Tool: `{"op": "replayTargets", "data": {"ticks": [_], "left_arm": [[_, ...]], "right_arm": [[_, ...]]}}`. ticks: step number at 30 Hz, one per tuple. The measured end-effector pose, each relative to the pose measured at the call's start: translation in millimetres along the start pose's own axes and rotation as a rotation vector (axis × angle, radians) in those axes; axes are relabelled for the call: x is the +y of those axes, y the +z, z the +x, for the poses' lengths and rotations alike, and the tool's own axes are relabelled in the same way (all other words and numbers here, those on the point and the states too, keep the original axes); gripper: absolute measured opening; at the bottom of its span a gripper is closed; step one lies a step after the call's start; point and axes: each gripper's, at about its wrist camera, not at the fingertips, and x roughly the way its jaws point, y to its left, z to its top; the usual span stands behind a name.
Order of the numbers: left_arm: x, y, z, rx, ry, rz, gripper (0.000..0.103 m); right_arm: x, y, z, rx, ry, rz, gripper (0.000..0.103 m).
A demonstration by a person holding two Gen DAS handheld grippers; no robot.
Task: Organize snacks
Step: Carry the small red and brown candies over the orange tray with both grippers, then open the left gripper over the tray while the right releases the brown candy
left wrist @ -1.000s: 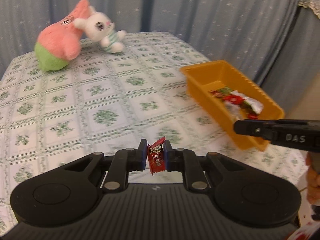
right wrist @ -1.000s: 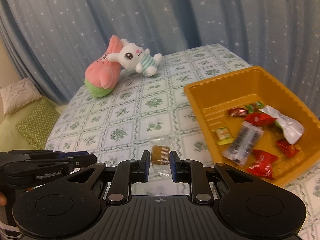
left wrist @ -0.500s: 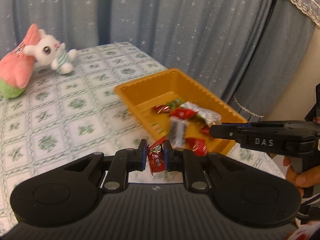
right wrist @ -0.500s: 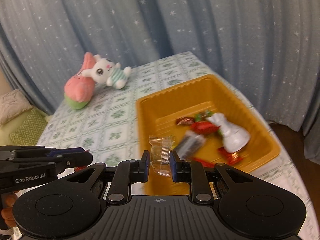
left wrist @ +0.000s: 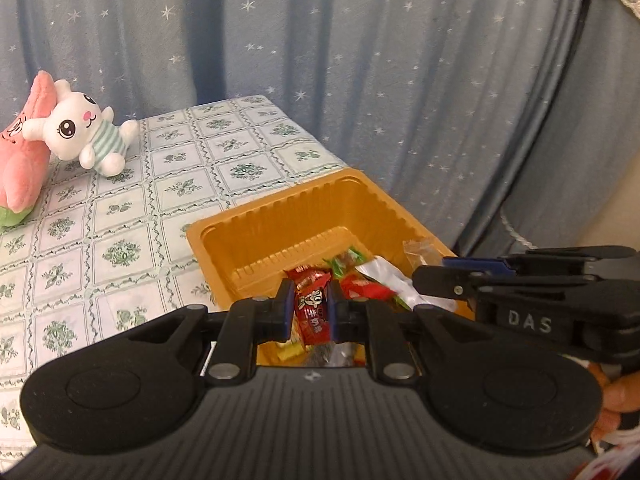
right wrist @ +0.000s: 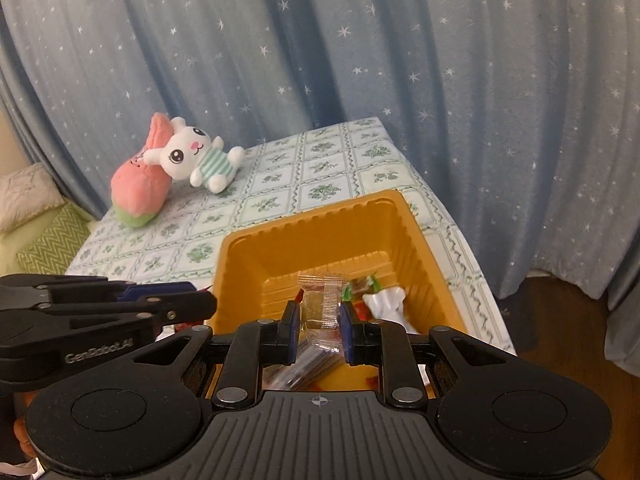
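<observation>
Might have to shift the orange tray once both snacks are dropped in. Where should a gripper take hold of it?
Pinch the orange tray by its left long wall, coming from above on the table side. That rim stands upright and bare, with open tablecloth beside it; the snacks lie further inside.

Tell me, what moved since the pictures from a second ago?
Both grippers travelled from over the tablecloth to above the orange tray. The left gripper carried its red candy along, and the right gripper carried its clear-wrapped snack. Nothing was picked up or dropped. Both stayed clamped shut, the snacks in the tray stayed put, and the white bunny kept leaning on the pink plush.
</observation>
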Motion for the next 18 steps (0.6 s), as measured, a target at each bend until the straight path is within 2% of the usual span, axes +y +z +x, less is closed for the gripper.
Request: {"op": "replayTargets", "data": {"ticks": [11, 18], "left_arm": [[5, 15, 49, 0.044, 0.095, -0.033, 0.015], [5, 12, 60, 0.069, 0.091, -0.057, 0.018]], "right_arm": [[-26, 15, 25, 0.026, 0.024, -0.016, 0.021], [-38, 17, 27, 0.035, 0.043, -0.008, 0.021]]}}
